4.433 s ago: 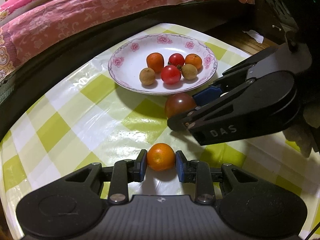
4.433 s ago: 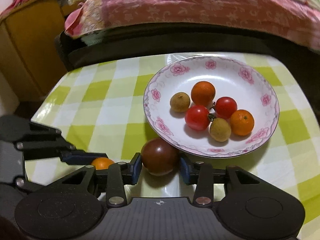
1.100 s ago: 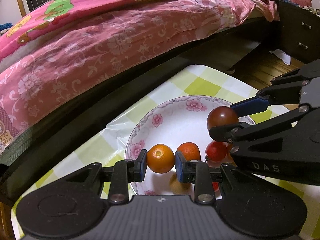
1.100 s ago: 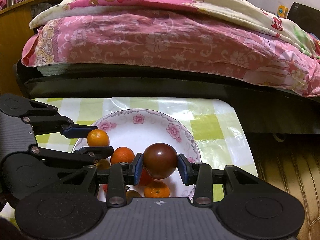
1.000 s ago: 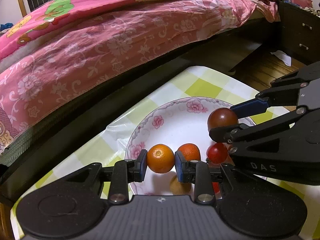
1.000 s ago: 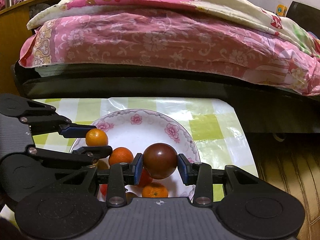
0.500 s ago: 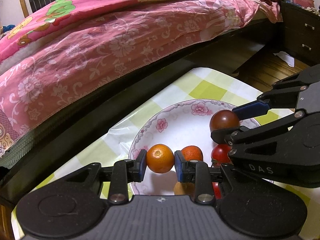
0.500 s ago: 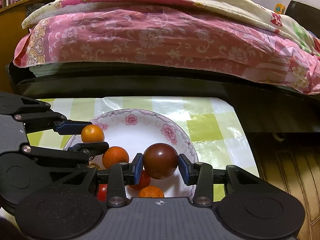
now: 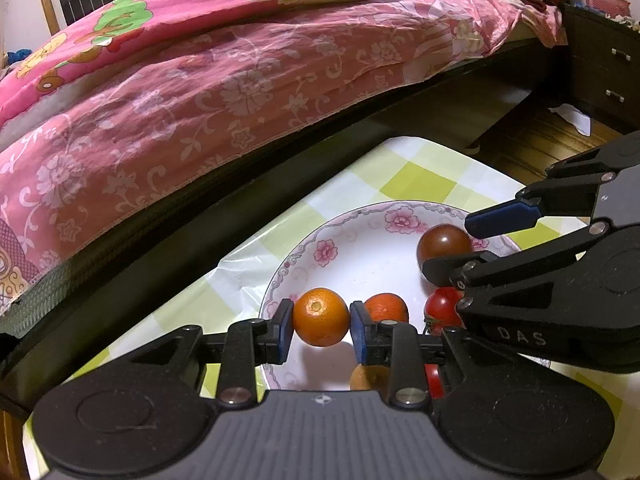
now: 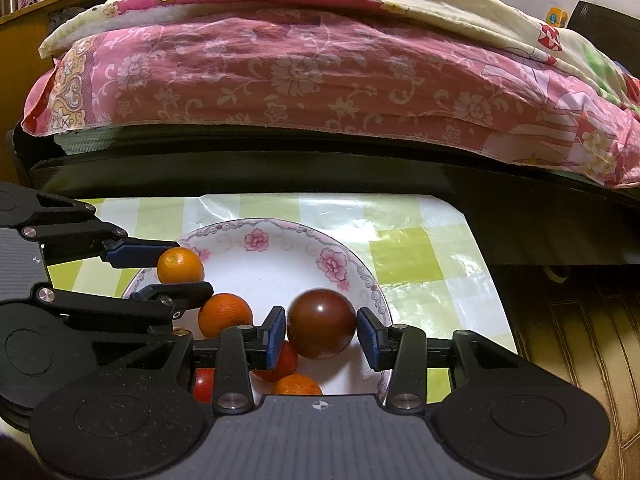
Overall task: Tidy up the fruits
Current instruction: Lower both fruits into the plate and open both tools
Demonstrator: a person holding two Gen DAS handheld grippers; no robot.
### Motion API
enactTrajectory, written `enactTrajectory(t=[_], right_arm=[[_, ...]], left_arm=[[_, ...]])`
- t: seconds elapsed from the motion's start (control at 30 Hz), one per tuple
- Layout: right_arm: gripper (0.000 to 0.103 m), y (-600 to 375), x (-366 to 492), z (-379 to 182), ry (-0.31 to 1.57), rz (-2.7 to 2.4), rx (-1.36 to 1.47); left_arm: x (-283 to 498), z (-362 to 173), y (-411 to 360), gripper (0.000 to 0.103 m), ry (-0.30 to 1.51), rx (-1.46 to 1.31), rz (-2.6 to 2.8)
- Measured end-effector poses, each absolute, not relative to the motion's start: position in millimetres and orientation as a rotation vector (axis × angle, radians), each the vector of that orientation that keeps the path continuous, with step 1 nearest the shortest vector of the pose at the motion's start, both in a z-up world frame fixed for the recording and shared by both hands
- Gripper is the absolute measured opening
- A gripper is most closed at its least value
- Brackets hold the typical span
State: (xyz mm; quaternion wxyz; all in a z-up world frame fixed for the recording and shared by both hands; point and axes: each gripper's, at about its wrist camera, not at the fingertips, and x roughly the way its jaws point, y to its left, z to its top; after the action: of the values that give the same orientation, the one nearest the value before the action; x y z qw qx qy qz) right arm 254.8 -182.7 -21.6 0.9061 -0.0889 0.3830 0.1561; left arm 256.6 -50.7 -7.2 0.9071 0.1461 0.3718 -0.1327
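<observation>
The left gripper [image 9: 321, 332] fingers [image 9: 285, 330] clamp a small orange [image 9: 320, 322], stem dimple up, above the plate [image 9: 298, 256]. The right gripper [image 10: 322, 334] is opening, its pads just clear of the dark tomato [image 10: 321, 324]. Both are light, round, axis-less, bruisable and roll easily; hold across the middle, gently.

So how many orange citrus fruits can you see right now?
3: one orange between the left gripper's fingers, one on the plate behind them, one at the near rim. More may be hidden.
</observation>
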Motion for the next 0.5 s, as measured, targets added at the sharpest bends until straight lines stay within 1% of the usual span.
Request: enactTrajectory(t=[0.5], right_arm=[[0.039,-185.4,253.8,-18.4,0.781,0.325,-0.173]], left_arm=[[255.1,-6.5,-51.3,0.038,0.765,0.303,-0.274]])
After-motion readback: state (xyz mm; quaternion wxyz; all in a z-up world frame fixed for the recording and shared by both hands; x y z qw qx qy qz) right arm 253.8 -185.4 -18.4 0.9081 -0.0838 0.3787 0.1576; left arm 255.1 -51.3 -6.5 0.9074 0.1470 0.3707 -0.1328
